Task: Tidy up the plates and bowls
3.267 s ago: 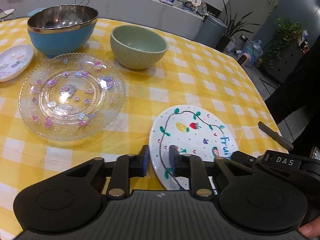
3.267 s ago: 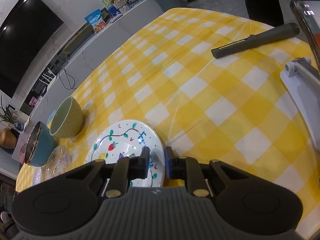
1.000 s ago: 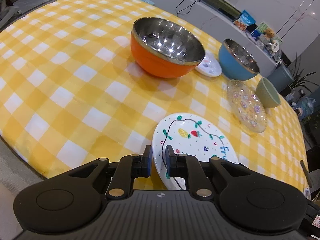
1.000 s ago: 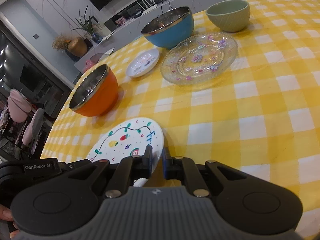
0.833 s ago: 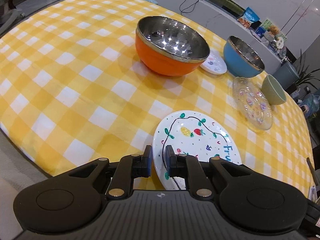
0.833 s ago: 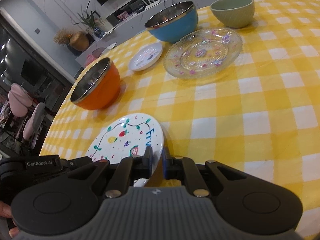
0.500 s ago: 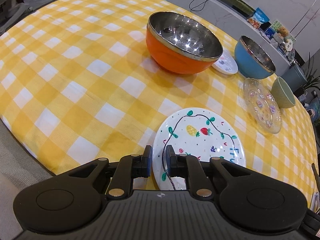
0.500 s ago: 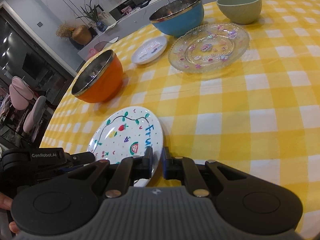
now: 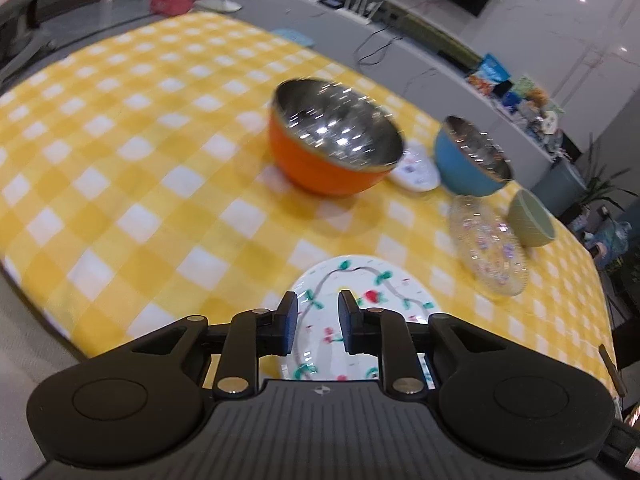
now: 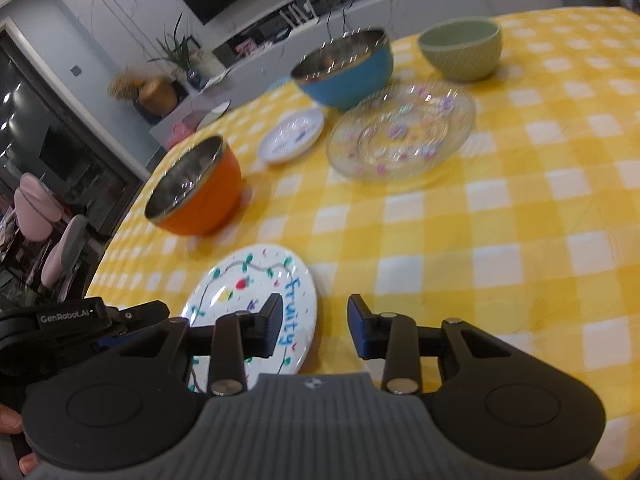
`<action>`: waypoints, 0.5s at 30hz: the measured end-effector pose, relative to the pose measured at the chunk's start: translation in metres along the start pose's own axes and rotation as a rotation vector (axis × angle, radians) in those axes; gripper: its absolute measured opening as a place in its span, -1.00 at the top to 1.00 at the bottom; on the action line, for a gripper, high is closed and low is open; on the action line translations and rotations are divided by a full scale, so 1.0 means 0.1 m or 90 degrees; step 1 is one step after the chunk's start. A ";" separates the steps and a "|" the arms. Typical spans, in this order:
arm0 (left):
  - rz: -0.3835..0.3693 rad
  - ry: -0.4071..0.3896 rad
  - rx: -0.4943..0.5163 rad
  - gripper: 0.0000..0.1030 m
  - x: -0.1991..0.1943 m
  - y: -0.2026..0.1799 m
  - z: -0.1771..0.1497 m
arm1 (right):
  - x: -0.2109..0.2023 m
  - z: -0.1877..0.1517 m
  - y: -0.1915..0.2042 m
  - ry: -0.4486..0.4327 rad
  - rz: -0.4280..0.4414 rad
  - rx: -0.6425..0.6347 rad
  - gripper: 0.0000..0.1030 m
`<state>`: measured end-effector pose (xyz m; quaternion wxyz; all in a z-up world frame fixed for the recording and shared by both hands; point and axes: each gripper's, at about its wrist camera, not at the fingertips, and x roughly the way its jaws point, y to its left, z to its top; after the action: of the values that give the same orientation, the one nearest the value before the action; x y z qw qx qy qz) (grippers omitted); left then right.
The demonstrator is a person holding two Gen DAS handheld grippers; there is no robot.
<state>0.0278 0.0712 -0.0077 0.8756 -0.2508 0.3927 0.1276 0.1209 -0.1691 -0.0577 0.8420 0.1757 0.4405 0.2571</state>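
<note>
Right wrist view: both tongs (image 10: 314,326) (image 9: 318,322) just spreading, released, over the fruit plate (image 10: 256,292) near the table edge (image 10: 120,236).

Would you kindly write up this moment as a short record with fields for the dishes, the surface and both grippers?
surface: yellow checked tablecloth
plates: fruit-painted plate nearest; clear glass plate; small white plate
bowls: orange bowl, blue bowl, green bowl, all upright and apart
left gripper: jaws just opening, over the fruit-painted plate's near rim, not gripping it
right gripper: jaws just opening, one finger over the plate's edge, nothing gripped
</note>
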 end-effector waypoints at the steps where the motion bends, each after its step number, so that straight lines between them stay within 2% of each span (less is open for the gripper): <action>1: -0.001 -0.007 0.013 0.49 -0.02 -0.05 0.00 | -0.03 0.02 0.00 -0.007 -0.004 -0.005 0.28; 4: -0.020 -0.021 0.044 0.37 -0.04 -0.23 -0.01 | -0.11 0.12 -0.01 -0.026 -0.033 -0.030 0.19; 8: -0.055 -0.012 0.057 0.36 0.01 -0.46 0.03 | -0.18 0.34 -0.10 -0.056 -0.060 -0.040 0.10; 15: -0.105 -0.042 0.081 0.25 0.12 -0.89 0.18 | -0.22 0.78 -0.42 -0.105 -0.087 -0.016 0.09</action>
<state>0.0844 0.0059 0.0234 0.9096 -0.2217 0.3493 0.0379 0.1872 -0.2207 -0.0223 0.8932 0.1551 0.3773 0.1892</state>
